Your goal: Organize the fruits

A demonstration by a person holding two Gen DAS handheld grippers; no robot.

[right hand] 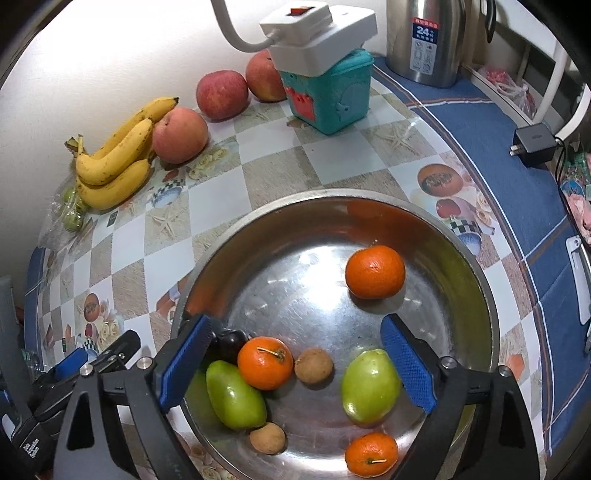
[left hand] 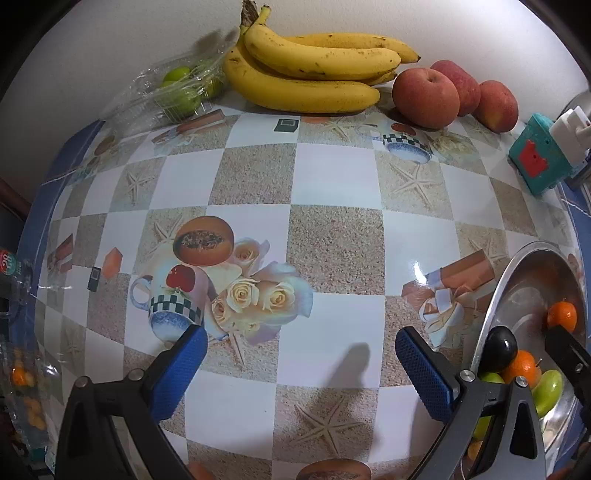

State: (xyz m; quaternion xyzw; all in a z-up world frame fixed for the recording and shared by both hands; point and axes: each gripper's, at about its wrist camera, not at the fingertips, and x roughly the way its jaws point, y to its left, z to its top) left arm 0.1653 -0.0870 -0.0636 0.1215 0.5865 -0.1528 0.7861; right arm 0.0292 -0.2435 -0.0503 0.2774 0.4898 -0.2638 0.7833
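Note:
My left gripper (left hand: 299, 343) hangs open over the patterned tablecloth (left hand: 332, 184) with nothing between its blue pads. A bunch of bananas (left hand: 314, 74), three red apples (left hand: 424, 98) and green fruits in clear plastic (left hand: 177, 92) lie along the far wall. My right gripper (right hand: 295, 328) stands open above the steel bowl (right hand: 332, 194). Below its fingers lie an orange (right hand: 264, 363), a small brown fruit (right hand: 314, 365) and two green fruits (right hand: 369, 386); the right-hand one lies right beside the right pad. Two more oranges (right hand: 375, 271), a second brown fruit (right hand: 267, 437) and a dark fruit (right hand: 231, 341) are also in the bowl.
A teal toy box (right hand: 328, 92) carries a white power strip (right hand: 317, 33) at the back. A steel kettle (right hand: 424, 40) and a black charger (right hand: 533, 142) stand to the right. A clear package of small orange fruits (left hand: 22, 387) sits off the table's left edge.

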